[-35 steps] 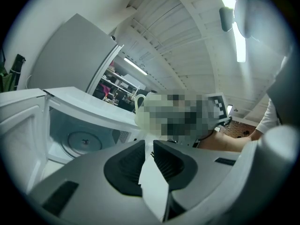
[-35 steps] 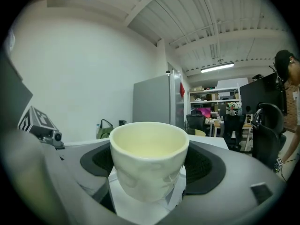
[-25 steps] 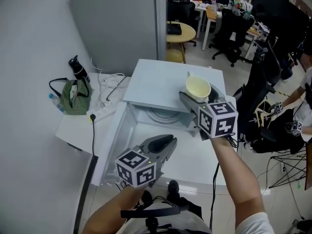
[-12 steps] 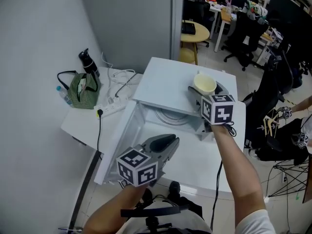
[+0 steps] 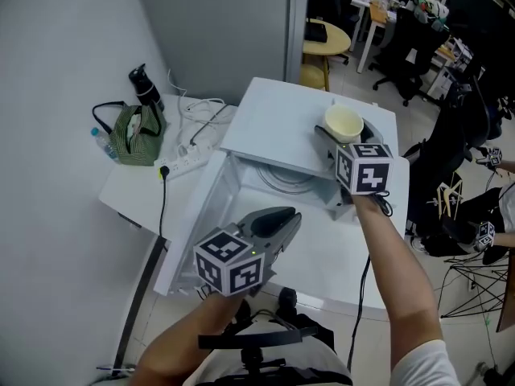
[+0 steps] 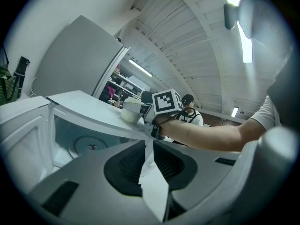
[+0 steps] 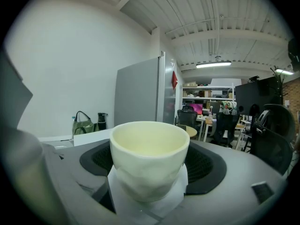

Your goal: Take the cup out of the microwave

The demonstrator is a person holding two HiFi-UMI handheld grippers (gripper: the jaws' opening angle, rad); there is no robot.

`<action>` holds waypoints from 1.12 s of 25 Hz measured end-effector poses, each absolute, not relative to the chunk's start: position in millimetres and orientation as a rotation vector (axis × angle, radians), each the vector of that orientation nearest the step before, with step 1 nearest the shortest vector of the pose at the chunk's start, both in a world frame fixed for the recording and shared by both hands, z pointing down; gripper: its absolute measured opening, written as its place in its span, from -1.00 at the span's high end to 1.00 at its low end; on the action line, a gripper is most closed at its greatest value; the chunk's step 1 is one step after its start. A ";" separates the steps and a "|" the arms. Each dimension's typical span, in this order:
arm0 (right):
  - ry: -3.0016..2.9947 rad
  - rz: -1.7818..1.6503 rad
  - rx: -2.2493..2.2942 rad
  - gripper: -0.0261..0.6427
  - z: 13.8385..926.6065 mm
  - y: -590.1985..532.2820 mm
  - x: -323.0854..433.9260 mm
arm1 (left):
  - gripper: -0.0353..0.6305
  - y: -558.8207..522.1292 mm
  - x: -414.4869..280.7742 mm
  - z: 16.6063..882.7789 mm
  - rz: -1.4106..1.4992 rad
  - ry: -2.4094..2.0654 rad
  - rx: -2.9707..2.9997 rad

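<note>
Worktop (image 5: 127, 193) with open microwave (image 5: 273, 127) | cup (image 7: 149, 158) upright, mouth up, clamped between right gripper (image 5: 341, 140) fingers (image 7: 208, 165) over microwave top | left gripper (image 5: 280, 215) fingers (image 6: 121, 165) together, empty.

Pale cream cup (image 5: 344, 124); white microwave (image 5: 269, 123); green bag (image 5: 137, 127); black bottle (image 5: 143, 88); white power strip (image 5: 187, 164); yellow round table (image 5: 326, 37).
</note>
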State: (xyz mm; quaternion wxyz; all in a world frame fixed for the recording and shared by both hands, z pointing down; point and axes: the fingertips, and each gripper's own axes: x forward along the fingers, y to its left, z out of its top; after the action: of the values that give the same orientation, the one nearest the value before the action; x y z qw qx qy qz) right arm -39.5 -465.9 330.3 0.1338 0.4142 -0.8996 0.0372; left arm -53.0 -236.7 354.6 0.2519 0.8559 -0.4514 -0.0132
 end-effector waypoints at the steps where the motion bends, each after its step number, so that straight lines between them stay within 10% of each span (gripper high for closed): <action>1: -2.607 0.109 1.205 -0.43 332.3 -467.0 -39.4 | 0.71 -235.9 -53.8 355.4 -0.037 -1.229 2.326; 24: -2.679 0.073 1.344 -0.45 281.5 -396.0 11.5 | 0.71 -218.2 -51.0 355.4 -0.072 -1.149 2.370; 28: -2.713 0.111 1.350 -0.08 270.2 -365.4 19.5 | 0.71 -211.1 -49.2 353.2 -0.073 -1.125 2.380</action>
State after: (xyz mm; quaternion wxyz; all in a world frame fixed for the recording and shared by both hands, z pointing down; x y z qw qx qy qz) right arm 19.5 -365.4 270.2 0.0544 0.4444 -0.8934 0.0365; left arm -49.2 -211.1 353.2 0.2514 0.8747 -0.4135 -0.0269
